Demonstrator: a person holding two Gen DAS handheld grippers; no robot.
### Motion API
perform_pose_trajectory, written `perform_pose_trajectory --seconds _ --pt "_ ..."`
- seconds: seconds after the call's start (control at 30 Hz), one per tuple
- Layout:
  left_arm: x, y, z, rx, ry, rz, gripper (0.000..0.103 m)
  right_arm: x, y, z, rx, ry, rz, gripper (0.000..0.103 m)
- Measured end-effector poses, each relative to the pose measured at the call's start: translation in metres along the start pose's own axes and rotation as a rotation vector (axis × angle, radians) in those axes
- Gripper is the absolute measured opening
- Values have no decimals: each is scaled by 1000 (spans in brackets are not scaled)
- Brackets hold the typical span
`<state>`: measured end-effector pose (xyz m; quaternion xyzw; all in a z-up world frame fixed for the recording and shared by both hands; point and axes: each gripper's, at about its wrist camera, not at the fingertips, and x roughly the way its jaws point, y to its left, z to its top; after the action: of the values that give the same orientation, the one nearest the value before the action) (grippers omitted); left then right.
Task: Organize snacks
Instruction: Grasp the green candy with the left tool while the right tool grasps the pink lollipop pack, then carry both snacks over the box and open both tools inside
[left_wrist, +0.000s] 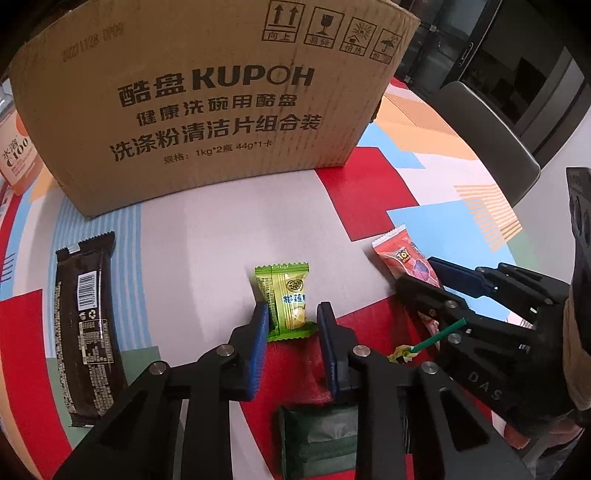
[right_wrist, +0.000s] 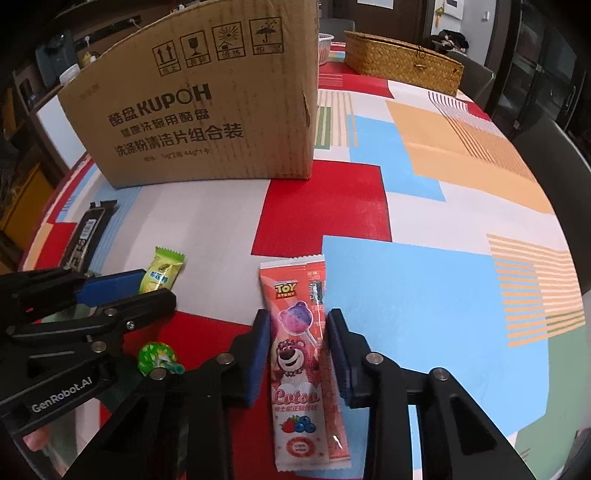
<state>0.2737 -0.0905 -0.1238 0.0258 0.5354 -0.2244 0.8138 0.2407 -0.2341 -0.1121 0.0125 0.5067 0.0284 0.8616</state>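
Both tools are low over the surface (right_wrist: 424, 177), which has a cloth with red, blue, orange and white blocks. The left tool (left_wrist: 293, 325) has its two blue pads part way apart, one on each side of the small green candy packet (left_wrist: 286, 301) with a yellow picture. The pads sit just beside the packet's lower half — I cannot tell if they touch it. The packet lies flat on the surface.

The right tool (right_wrist: 297, 350) is also part way open. Its blue pads sit on each side of the long pink lollipop packet (right_wrist: 301, 365) with a bear and the words TOY STORY. The right pad is at the packet's edge, and the left pad is just beside it. This packet lies flat too.

A long dark brown snack bar in a shiny wrapper (left_wrist: 86, 325) lies well to the left. A small round green lollipop on a green stick (right_wrist: 157, 356) lies between the two tools. A dark green pouch (left_wrist: 317, 439) sits under the left tool.

Behind the snacks stands a big brown cardboard box (left_wrist: 207, 107) with black print that says KUPOH. Far back on the surface is a yellow woven basket with a lid (right_wrist: 402, 61).
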Motion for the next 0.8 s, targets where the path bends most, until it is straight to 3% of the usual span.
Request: perform_pose_trajectory --seconds 0.27,0.8 --pt "-21 -1 -1 -3 -55 4 26 -14 4 3 -12 -38 8 29" --pt "-105 -13 7 24 -254 -22 26 -81 15 23 -28 -206 54 29"
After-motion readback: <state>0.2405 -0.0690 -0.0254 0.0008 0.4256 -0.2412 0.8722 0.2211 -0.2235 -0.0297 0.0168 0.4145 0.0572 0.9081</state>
